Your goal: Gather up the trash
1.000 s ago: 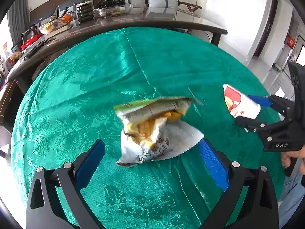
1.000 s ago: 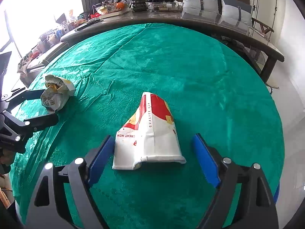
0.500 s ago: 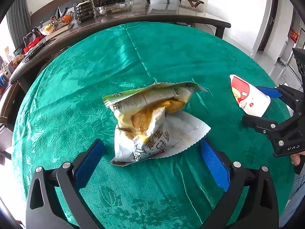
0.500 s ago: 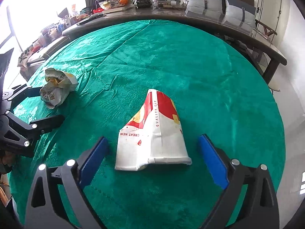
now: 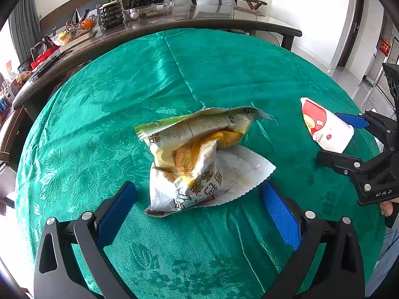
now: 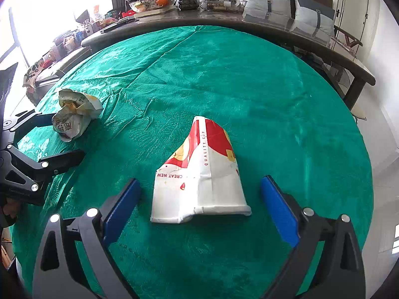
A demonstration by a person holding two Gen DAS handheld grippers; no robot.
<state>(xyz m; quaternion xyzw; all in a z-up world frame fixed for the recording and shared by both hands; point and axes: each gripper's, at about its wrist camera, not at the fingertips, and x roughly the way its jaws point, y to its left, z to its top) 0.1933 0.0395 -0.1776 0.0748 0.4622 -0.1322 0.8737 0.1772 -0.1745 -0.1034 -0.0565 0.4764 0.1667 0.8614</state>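
The left hand-held gripper (image 5: 198,199) stands wide open over a round bench covered with a green patterned tablecloth (image 5: 104,114). Its two blue-padded fingers (image 5: 280,214) straddle the near end of a crumpled snack bag (image 5: 197,159) without touching it, so the gripper has hold of nothing. The bag lies on the cloth roughly at the middle of the left wrist view, torn open, with a green-edged flap folded over the top, orange-yellow contents showing inside and a white serrated flap spread out toward the right finger.

The right hand-held gripper (image 6: 199,206) is likewise spread wide and empty. Between its blue pads (image 6: 122,205) lies a flattened paper cup (image 6: 202,174), white with red and yellow print, resting on its side on the tablecloth (image 6: 286,104) with its crushed rim toward the camera and its narrow base pointing away. A gap of cloth shows on each side between the cup and the pads.

In the left wrist view the cup (image 5: 324,127) appears at the right, framed by the right gripper's black arms (image 5: 364,164); in the right wrist view the snack bag (image 6: 74,117) lies at the far left, between the left gripper's fingers (image 6: 59,160). The two pieces of trash lie well apart on the cloth.

Behind the round bench runs a long dark table (image 5: 174,22) carrying a potted plant (image 5: 108,2) and fruit bowls (image 6: 149,2).
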